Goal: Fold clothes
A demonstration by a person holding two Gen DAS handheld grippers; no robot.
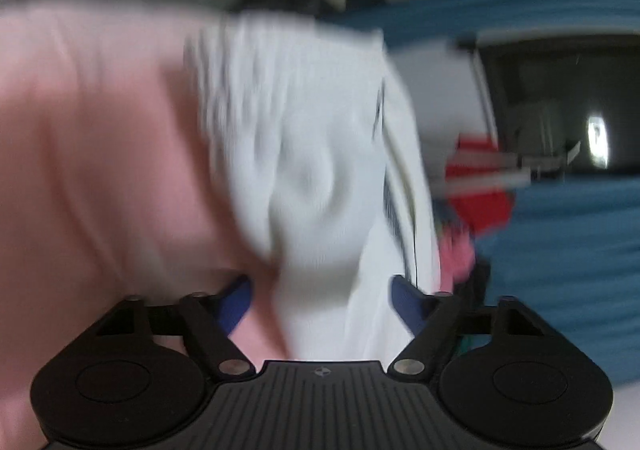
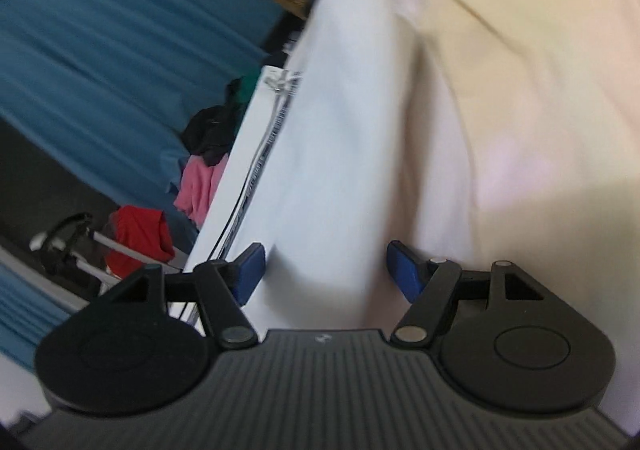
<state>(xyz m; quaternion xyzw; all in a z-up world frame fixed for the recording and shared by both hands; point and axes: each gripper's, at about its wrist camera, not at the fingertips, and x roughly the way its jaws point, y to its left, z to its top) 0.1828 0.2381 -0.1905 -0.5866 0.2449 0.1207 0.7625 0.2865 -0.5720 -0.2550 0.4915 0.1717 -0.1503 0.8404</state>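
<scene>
Left wrist view: the white garment (image 1: 320, 154) hangs blurred straight ahead of my left gripper (image 1: 322, 300), whose blue pads stand wide apart with white cloth passing between them, unpinched. A pink cloth (image 1: 92, 154) lies against the garment's left side. Right of the garment sit a red cloth (image 1: 480, 190) and a blue curtain (image 1: 560, 218). In the right wrist view, my right gripper (image 2: 325, 270) is spread open too, the white garment (image 2: 340, 130) running up between its pads.
</scene>
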